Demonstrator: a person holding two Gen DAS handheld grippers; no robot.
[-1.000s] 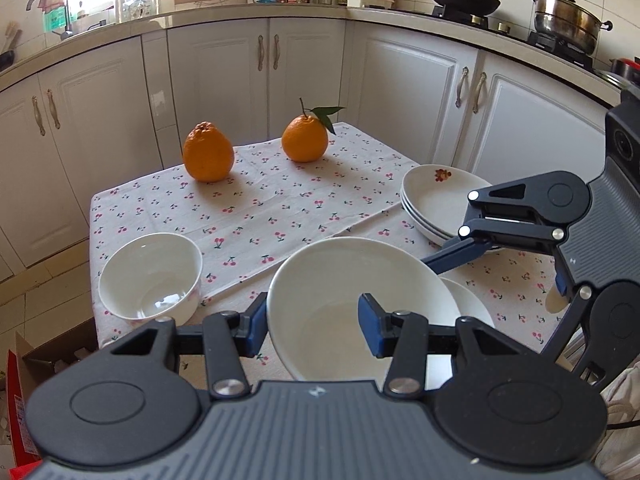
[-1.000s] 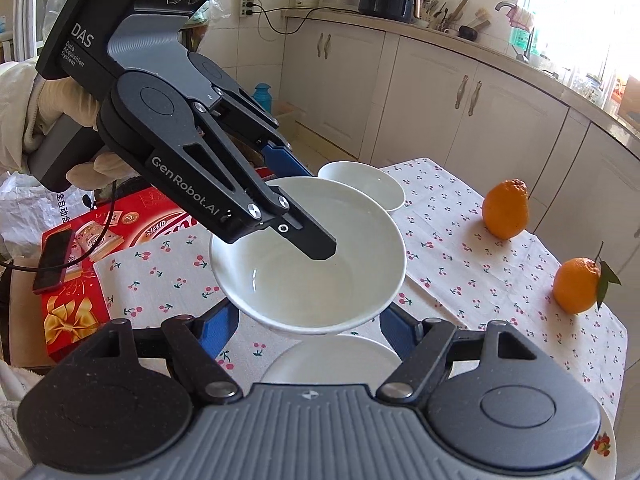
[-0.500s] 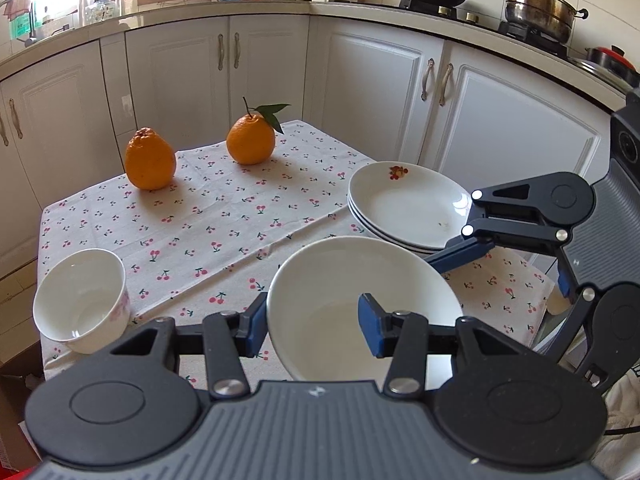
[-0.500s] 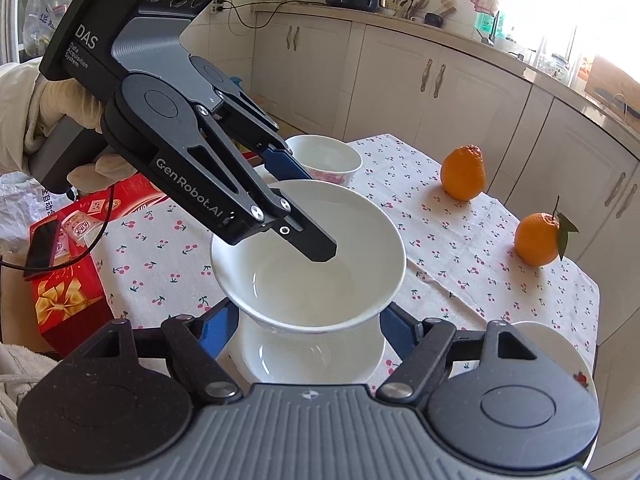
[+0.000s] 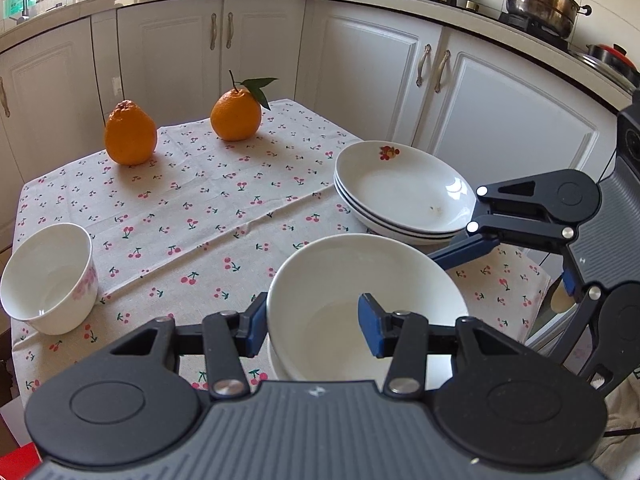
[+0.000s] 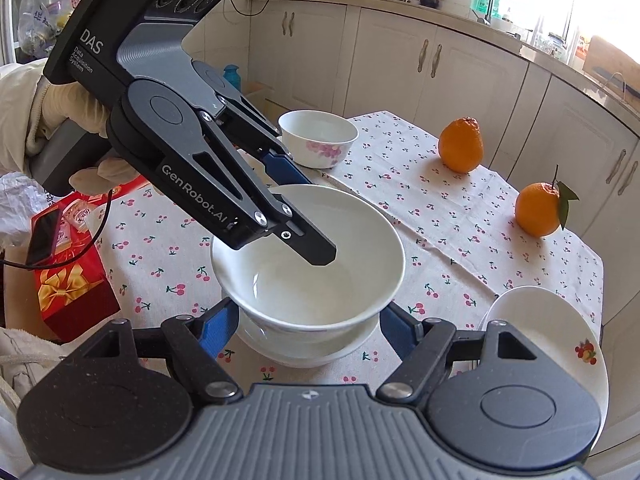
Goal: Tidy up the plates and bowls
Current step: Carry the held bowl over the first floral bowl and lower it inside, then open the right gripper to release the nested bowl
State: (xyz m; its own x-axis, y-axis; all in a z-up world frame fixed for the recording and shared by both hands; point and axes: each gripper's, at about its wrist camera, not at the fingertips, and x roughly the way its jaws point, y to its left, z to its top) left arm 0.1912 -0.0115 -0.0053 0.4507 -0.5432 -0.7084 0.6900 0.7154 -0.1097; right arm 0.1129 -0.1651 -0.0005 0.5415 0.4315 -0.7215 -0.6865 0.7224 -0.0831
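A large white bowl (image 5: 360, 272) is held from two sides. My left gripper (image 5: 314, 324) is shut on its near rim, with one pad inside and one outside. My right gripper (image 6: 308, 328) is shut across the bowl's body (image 6: 308, 264), a blue pad against each side. A second white bowl (image 6: 304, 348) lies directly beneath, and I cannot tell whether the two touch. A small flowered bowl (image 5: 48, 280) stands at the table's left edge. A stack of white plates (image 5: 404, 192) sits to the right.
Two oranges (image 5: 130, 134) (image 5: 236, 116) rest at the far side of the cherry-print tablecloth (image 5: 200, 208). A red gift box (image 6: 72, 284) with a phone (image 6: 44, 232) on it stands beside the table. White cabinets (image 5: 360, 60) surround the table.
Both grippers carried the large bowl across the table toward the plates and slightly down, over the second bowl. Both grips look unchanged.
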